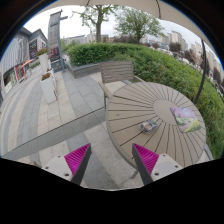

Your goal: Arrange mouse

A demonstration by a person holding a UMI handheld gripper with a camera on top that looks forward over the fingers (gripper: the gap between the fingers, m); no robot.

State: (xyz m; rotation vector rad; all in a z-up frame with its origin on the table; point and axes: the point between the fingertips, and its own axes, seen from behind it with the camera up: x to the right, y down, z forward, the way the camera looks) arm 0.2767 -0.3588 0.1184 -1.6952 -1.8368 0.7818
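Note:
A round wooden slatted table [140, 105] stands ahead and to the right of my fingers. A small grey mouse [150, 124] lies on it, beyond my right finger. Beside it to the right lies a light patterned mouse mat [186, 118]. My gripper [112, 165] is open and empty, held above the table's near edge and the paving. Its magenta pads [78, 157] stand wide apart with nothing between them. The mouse is well ahead of the fingertips and apart from them.
Grey paving [50, 115] spreads to the left. A wooden bench [117, 71] stands beyond the table in front of a green hedge [130, 52]. A white bin-like post [48, 87] stands on the paving at the left.

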